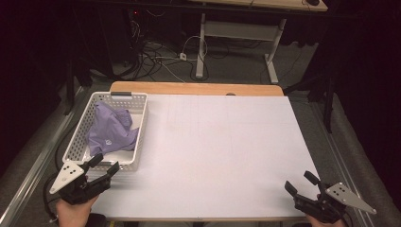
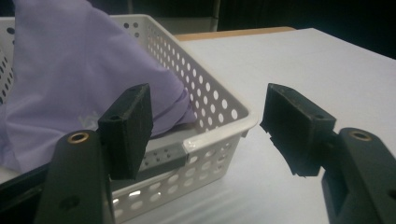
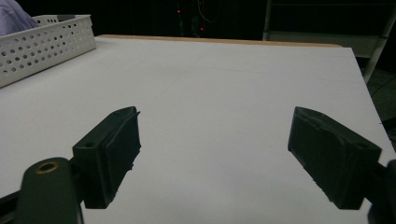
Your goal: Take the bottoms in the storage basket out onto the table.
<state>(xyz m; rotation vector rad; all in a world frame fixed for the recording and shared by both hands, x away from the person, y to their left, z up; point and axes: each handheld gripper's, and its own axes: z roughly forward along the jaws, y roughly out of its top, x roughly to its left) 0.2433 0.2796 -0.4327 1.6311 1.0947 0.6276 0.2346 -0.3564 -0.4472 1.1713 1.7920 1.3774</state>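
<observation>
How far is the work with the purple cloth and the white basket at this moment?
Nothing looks done yet: the purple cloth lies crumpled inside the white basket. In hand: the left gripper sits at the basket's near corner, jaws open and holding nothing. The right gripper waits open over the bare white table. Probably left: grasping the cloth and bringing it out onto the table.

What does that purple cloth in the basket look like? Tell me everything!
The purple cloth is soft, lilac fabric, crumpled into a loose heap with folds, and has a small pale round mark on it. It lies inside the white basket, a plastic one full of holes, at the table's left side, and bulges above the rim. Only the basket touches it. The left gripper is open just in front of the basket's near corner.
</observation>
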